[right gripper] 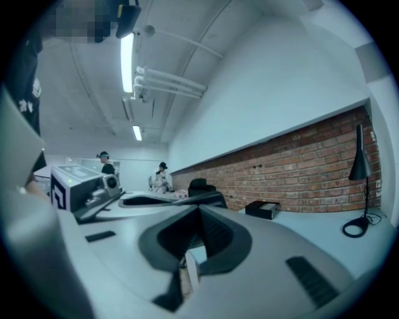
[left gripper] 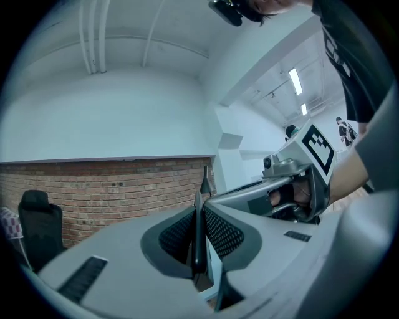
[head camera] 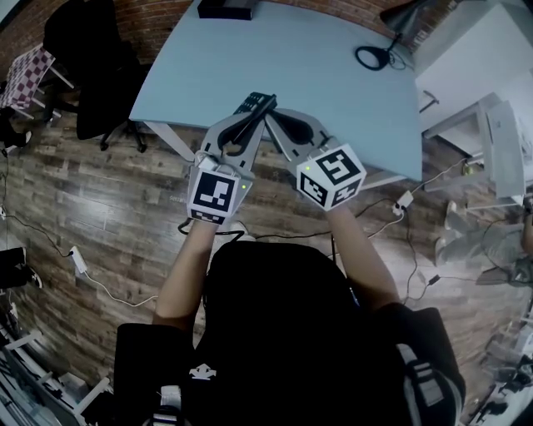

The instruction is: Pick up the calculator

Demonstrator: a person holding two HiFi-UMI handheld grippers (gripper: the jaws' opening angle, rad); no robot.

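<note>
The black calculator [head camera: 255, 104] hangs over the near edge of the pale blue table [head camera: 333, 75]. In the left gripper view it stands edge-on as a thin dark slab [left gripper: 197, 237] between the ribbed pads. My left gripper [head camera: 248, 115] [left gripper: 198, 209] is shut on it. My right gripper [head camera: 269, 115] [right gripper: 199, 210] comes in from the right with its jaws together. Its tips sit against the calculator's right end [right gripper: 209, 198]. Nothing shows between its pads. Both grippers point level.
A black desk lamp [head camera: 372, 56] [right gripper: 358, 187] stands at the table's far right, and a black box [head camera: 225, 8] [right gripper: 262, 209] lies at its far edge. A black office chair [head camera: 92, 58] is left of the table. Cables [head camera: 83, 266] run over the wood floor, and white furniture [head camera: 500, 141] stands at right.
</note>
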